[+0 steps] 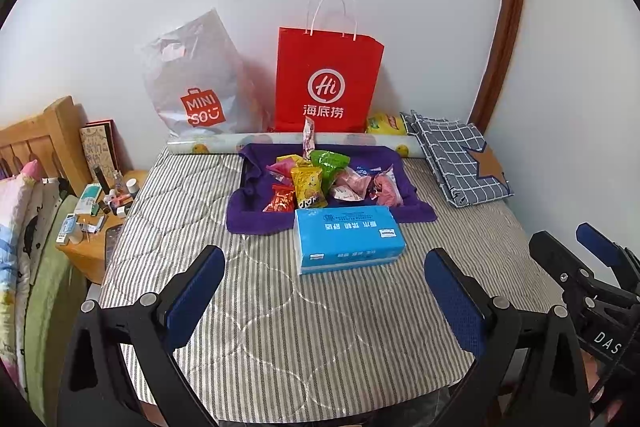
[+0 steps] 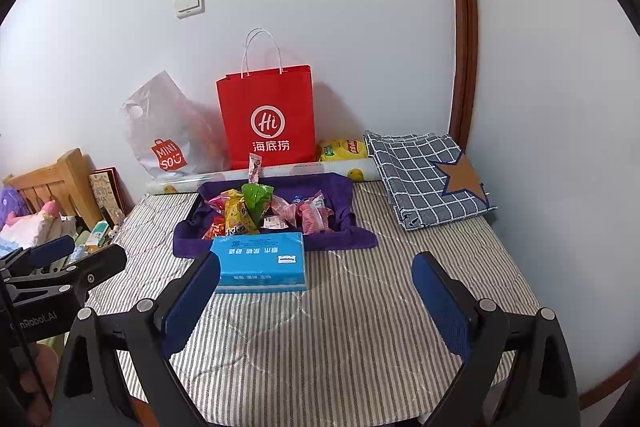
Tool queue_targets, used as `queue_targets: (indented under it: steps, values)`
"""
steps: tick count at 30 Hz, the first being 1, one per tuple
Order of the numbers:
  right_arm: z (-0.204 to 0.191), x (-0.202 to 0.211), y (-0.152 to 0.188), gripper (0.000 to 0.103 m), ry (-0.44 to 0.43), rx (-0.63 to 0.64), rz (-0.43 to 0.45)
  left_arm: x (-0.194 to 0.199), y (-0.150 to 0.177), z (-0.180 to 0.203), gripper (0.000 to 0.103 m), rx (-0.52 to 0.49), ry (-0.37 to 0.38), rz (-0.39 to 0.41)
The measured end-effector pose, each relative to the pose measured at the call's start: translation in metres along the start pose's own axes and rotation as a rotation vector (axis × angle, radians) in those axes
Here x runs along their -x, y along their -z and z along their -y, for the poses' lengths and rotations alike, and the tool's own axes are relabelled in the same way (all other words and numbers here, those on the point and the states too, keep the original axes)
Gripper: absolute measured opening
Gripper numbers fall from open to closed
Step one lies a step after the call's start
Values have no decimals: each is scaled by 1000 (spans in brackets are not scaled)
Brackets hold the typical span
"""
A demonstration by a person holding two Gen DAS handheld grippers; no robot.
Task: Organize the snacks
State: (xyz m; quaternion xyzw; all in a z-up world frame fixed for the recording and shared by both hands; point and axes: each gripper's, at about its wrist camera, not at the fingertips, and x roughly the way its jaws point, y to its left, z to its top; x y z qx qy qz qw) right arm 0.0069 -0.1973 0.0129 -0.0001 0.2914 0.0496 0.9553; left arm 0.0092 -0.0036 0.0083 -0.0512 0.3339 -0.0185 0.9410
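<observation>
Both grippers, left and right, hover open and empty near the tissue box; reaching past it for the snacks looks next.

The blue tissue pack hid the near edge of the purple cloth and the bottoms of the snack packets. The small bottles and boxes on the bedside table were too small to identify. The red paper bag covered part of the yellow packet.
</observation>
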Motion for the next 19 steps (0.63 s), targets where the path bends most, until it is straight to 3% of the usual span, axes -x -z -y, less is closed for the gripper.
queue_targets:
  steps: [19]
  values:
    - [-5, 3, -4, 97, 1, 9, 12, 2, 1, -2, 99, -11, -6, 5]
